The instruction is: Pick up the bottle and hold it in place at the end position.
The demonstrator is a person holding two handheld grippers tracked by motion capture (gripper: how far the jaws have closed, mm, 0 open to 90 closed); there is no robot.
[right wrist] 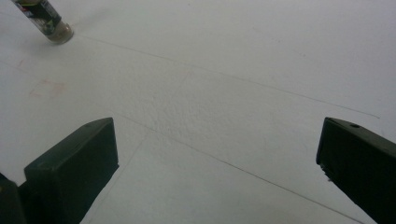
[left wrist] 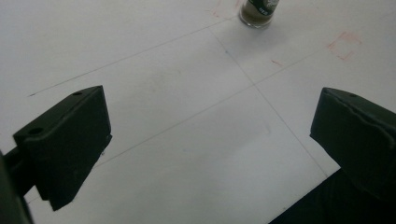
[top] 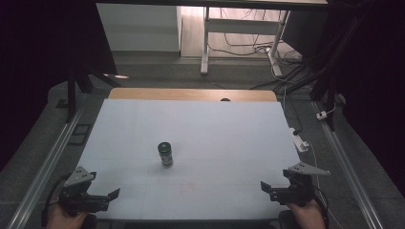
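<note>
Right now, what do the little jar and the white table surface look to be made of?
Jar: probably clear glass or hard plastic; brownish contents show through the wall in the left gripper view, under a dark cap and a printed label. Which of the two, I cannot tell.

Table surface: matte white sheet, likely paper or foam board; it shows a fine grain, thin ruled lines, faint red marks and no glare.

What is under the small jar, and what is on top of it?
The jar stands upright on the white table sheet. A dark cap closes its top; the sheet directly beneath is covered.

Jar [left wrist: 259,11]: top cut off by the frame edge in both gripper views. Label print too small to read.
</note>
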